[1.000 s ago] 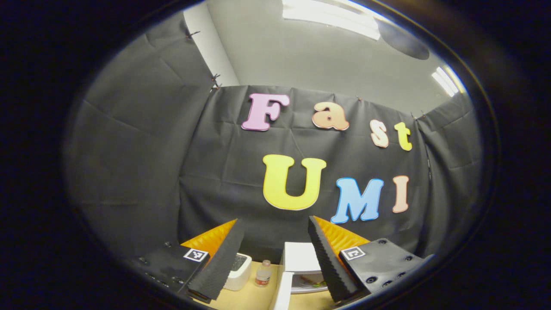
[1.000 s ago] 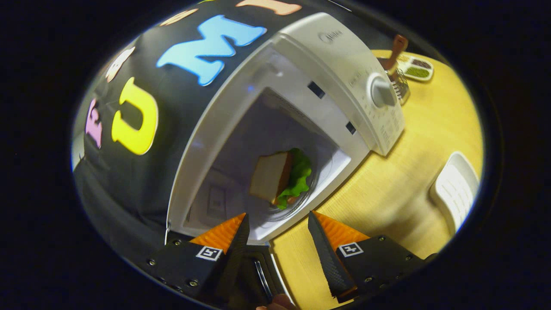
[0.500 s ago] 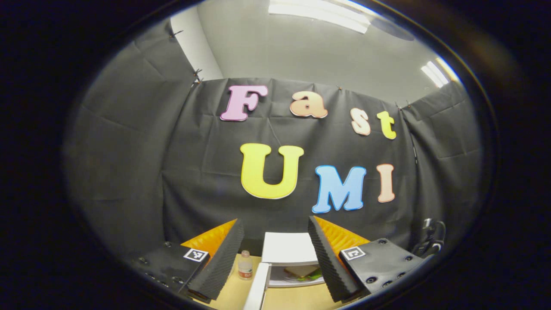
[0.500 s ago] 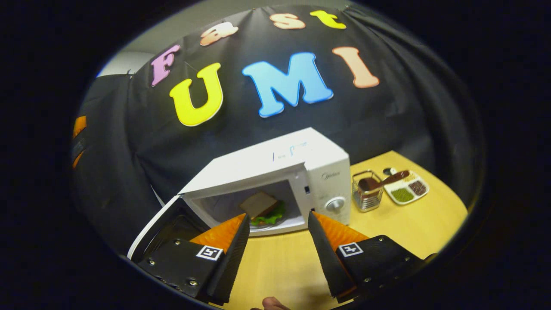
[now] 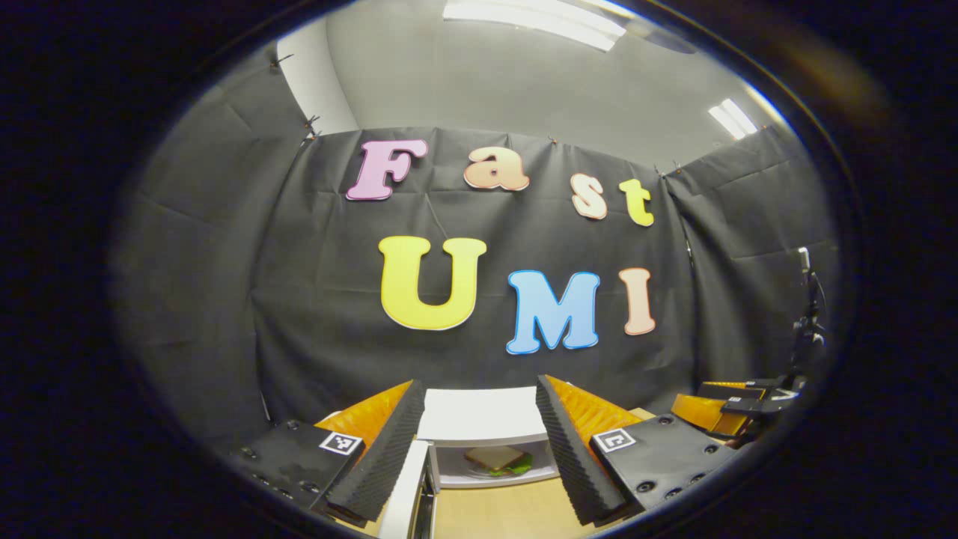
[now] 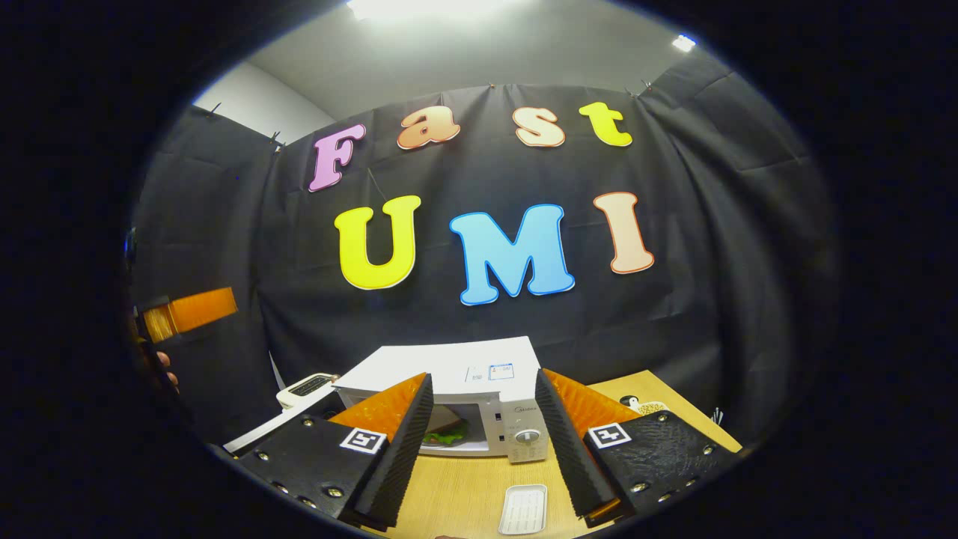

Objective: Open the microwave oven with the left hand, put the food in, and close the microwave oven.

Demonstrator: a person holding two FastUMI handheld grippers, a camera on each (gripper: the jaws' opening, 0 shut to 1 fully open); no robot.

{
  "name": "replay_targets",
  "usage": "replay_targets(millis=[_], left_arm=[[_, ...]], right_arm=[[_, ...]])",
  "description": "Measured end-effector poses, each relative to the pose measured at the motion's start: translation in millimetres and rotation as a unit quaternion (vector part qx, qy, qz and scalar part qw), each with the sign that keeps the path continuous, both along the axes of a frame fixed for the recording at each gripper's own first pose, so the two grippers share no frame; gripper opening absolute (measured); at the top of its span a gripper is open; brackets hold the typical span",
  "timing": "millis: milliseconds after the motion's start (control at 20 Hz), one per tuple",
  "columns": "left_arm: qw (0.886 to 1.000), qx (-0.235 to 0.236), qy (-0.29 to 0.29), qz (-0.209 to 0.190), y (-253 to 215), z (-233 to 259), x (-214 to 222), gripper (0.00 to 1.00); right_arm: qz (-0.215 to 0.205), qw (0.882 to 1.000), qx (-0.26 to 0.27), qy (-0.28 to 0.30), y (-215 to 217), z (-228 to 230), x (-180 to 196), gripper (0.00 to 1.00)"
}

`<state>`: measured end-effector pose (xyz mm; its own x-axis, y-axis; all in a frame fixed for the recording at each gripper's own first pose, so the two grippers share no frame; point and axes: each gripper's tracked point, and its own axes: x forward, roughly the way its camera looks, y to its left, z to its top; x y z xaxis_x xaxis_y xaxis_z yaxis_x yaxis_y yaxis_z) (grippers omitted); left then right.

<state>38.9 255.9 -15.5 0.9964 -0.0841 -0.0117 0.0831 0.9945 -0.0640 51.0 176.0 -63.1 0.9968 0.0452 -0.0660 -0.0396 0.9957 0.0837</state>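
Observation:
The white microwave (image 5: 479, 415) stands on the wooden table with its door (image 5: 408, 486) swung open to the left. A sandwich with lettuce (image 5: 498, 458) lies inside the cavity. My left gripper (image 5: 477, 389) is open and empty, held back from the microwave, which sits between its fingers. My right gripper (image 6: 483, 376) is also open and empty, well back from the microwave (image 6: 456, 374); the sandwich (image 6: 447, 433) and the open door (image 6: 277, 427) show past its fingers. The right gripper (image 5: 730, 408) appears at the far right, the left gripper (image 6: 191, 311) at the far left with a hand (image 6: 165, 367) behind it.
A small white ribbed tray (image 6: 524, 509) lies on the table (image 6: 456, 494) in front of the microwave. A white toaster-like box (image 6: 307, 385) stands left of the microwave, behind the door. A dish (image 6: 644, 406) sits at the right. Black cloth walls the booth.
My right gripper has drawn far back from the microwave's opening and levelled out, leaving the sandwich inside. My left gripper's view has swung so that the microwave now sits centred between its fingers.

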Motion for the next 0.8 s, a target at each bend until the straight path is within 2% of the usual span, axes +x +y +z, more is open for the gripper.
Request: replay_targets(millis=[300,450,650,700,800], left_arm=[[1.0,0.006,-0.012,-0.02,-10.1,6.3,-18.4,0.96],[1.0,0.01,-0.021,-0.012,2.9,10.1,-30.3,0.94],[1.0,0.012,0.002,0.008,27.9,-6.6,-42.8,0.96],[1.0,0.013,0.015,0.009,34.6,-14.7,-47.3,0.94],[0.999,0.017,0.041,0.016,50.3,-34.9,-55.2,0.75]], right_arm=[[-0.023,0.999,-0.01,-0.04,1.5,34.1,-8.6,0.87],[-0.02,0.999,-0.003,-0.035,8.7,30.2,-9.6,0.87],[-0.015,0.999,-0.002,-0.034,15.3,29.8,-9.1,0.87],[-0.013,0.999,-0.002,-0.032,19.1,28.8,-11.6,0.87],[-0.011,1.0,-0.002,-0.028,24.1,27.6,-10.3,0.89]])
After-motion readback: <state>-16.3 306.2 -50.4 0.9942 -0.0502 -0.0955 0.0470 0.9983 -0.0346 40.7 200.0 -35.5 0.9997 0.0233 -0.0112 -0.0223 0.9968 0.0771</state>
